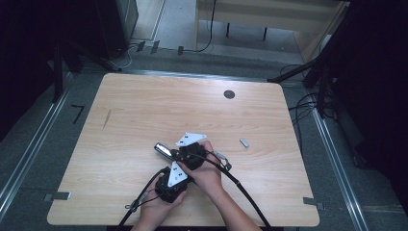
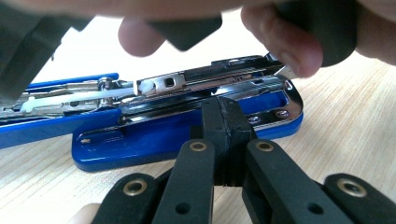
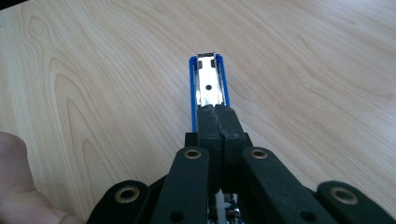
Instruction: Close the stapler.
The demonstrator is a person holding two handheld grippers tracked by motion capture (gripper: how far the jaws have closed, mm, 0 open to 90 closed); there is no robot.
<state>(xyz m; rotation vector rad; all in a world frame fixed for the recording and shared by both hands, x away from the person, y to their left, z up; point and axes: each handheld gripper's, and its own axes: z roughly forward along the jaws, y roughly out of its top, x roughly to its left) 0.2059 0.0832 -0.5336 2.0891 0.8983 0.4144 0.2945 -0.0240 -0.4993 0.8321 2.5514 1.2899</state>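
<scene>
High view, table: a light wooden table (image 1: 144, 110) with rounded corners spans the middle of the frame, with a dark round hole (image 1: 229, 94) near its upper right.
High view, hands: both hands enter from the bottom centre; the left hand (image 1: 156, 207) holds the left gripper (image 1: 174, 179), the right hand (image 1: 208, 171) holds the right gripper (image 1: 185, 153), and the two sit close together just below centre.
High view, stapler: a blue and chrome stapler (image 1: 163, 149) pokes out toward the upper left from between the grippers; only its metal end is plain here.
High view, small piece: a small grey metal piece (image 1: 244, 142) lies apart to the right of the hands.
Left gripper view, stapler: the stapler (image 2: 187, 116) lies opened across the frame's middle, blue base on the table, chrome magazine raised above it.
Left gripper view, jaws: the left gripper (image 2: 226, 126) has its black jaws brought together, their tips against the near edge of the stapler's base; whether they pinch it I cannot tell.
Left gripper view, fingers: blurred fingers (image 2: 280, 46) sit along the top of the frame above the stapler.
Right gripper view, jaws: the right gripper (image 3: 217, 122) has its jaws pressed together at centre, clamped on the stapler's near end.
Right gripper view, stapler: a blue-edged chrome strip of the stapler (image 3: 208, 84) runs straight up from the jaw tips.
Right gripper view, hand: part of a hand (image 3: 18, 186) shows at the lower left.
</scene>
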